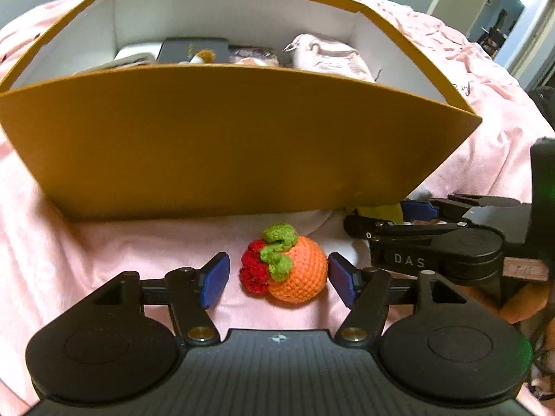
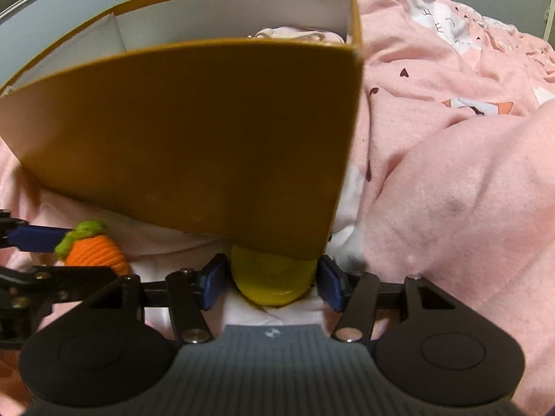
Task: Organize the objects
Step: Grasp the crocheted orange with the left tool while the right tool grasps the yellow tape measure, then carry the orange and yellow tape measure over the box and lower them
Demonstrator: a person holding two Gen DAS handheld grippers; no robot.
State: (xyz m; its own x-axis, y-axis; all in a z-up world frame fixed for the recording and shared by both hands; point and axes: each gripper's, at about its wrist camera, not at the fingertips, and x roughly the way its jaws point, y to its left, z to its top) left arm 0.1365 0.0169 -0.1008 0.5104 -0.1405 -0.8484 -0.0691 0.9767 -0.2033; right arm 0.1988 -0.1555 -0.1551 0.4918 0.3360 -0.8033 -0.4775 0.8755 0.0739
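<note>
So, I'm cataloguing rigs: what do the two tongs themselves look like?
Both tongs, left and right, match: matte black linkage arms, blue pads, brass-coloured pivot pins, two round black discs and a ribbed dark plate with a small emblem. White "DAS" lettering marks the right one's side.

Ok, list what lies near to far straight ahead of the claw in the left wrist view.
Left claw → crocheted orange fruit between its open fingers → pink blanket → orange box → pale pink pouch inside the box.

1. Left wrist view sits low on the bed (image 1: 52, 260), close, facing the orange box (image 1: 225, 138).
2. Right wrist view faces the same box (image 2: 190, 138) near its right corner, closer.
</note>
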